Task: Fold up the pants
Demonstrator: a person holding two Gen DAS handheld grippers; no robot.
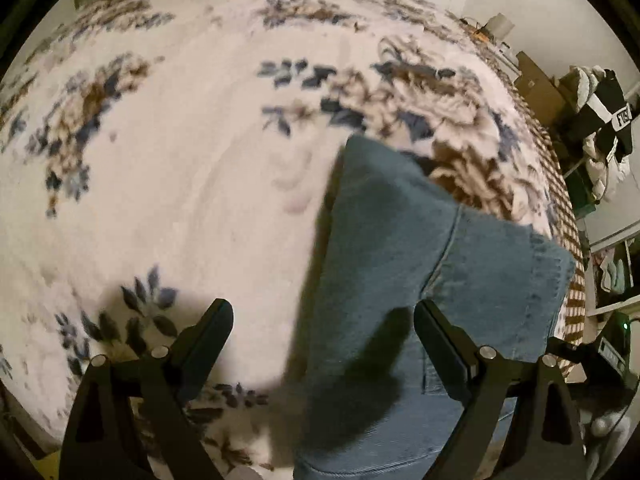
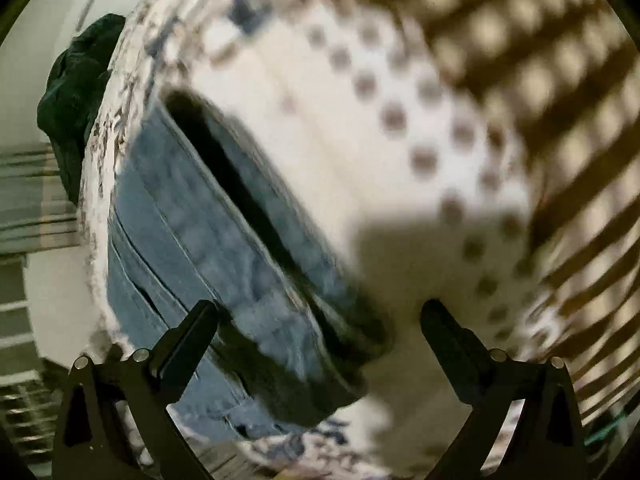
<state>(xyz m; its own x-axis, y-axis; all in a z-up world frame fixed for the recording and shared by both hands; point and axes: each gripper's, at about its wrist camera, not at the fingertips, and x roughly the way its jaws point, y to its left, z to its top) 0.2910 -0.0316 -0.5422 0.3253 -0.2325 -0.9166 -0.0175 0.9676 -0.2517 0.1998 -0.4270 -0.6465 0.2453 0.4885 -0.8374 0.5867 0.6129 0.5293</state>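
Blue denim pants (image 1: pixel 420 264) lie folded on a white floral blanket (image 1: pixel 180 160), running from the lower middle to the right in the left wrist view. My left gripper (image 1: pixel 322 316) is open above them, its right finger over the denim and its left finger over the blanket. In the right wrist view the pants (image 2: pixel 224 240) show as a stacked fold with a dark gap between layers, blurred by motion. My right gripper (image 2: pixel 320 316) is open just above the near end of the fold, holding nothing.
The bed's brown checkered edge (image 1: pixel 560 184) runs along the right. Beyond it are boxes, a pile of clothes (image 1: pixel 600 120) and shelves (image 1: pixel 612 272). A dark green garment (image 2: pixel 76 96) lies at the bed's far edge. A dotted and striped cover (image 2: pixel 500 100) fills the right.
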